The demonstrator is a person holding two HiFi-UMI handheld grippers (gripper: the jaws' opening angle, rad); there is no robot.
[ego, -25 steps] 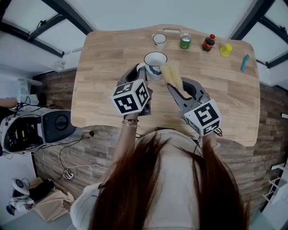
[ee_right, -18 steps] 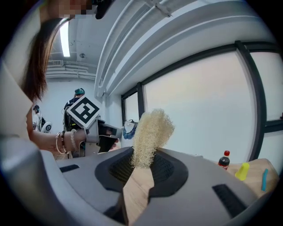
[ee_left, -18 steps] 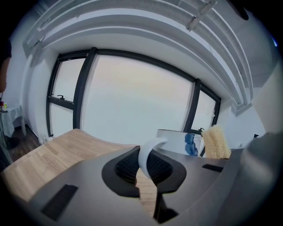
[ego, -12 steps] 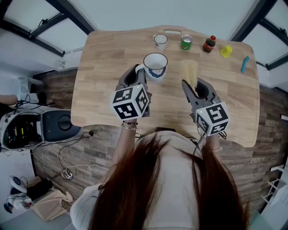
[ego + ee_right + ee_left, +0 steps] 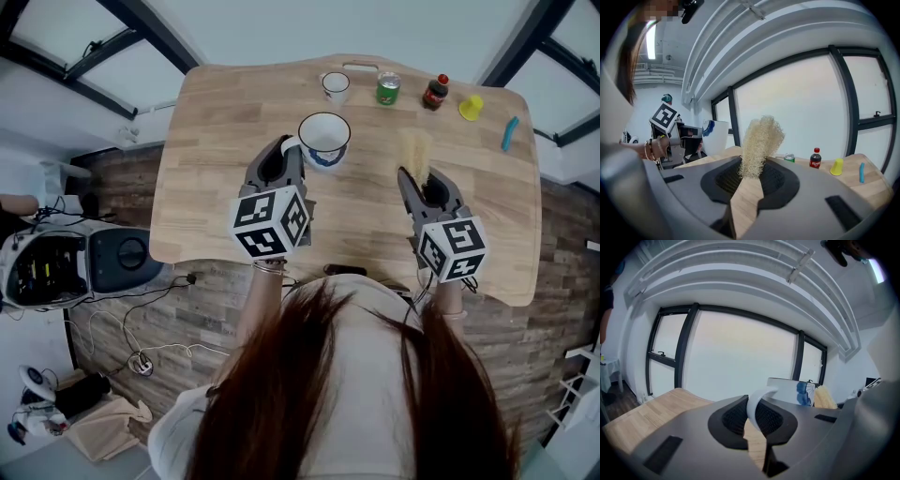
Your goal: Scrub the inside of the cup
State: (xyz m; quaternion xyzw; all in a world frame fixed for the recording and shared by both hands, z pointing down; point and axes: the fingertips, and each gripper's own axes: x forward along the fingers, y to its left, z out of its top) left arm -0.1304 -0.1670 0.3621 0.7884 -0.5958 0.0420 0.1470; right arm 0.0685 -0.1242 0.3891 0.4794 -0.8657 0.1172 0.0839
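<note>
While the left gripper (image 5: 287, 148) keeps its jaws clamped on the cup (image 5: 324, 141) handle, the right gripper (image 5: 420, 174) pinches a pale scrubber (image 5: 415, 150) between its jaws, apart from the cup, above the bench (image 5: 211, 187).

No words or numbers can be read anywhere. Black and white squares are printed on the two marker cubes (image 5: 272, 222) (these are patterns, not letters). A red label is seen on the small dark bottle (image 5: 435, 90) and some print on the green can (image 5: 387, 87), but both are too small to be read.
</note>
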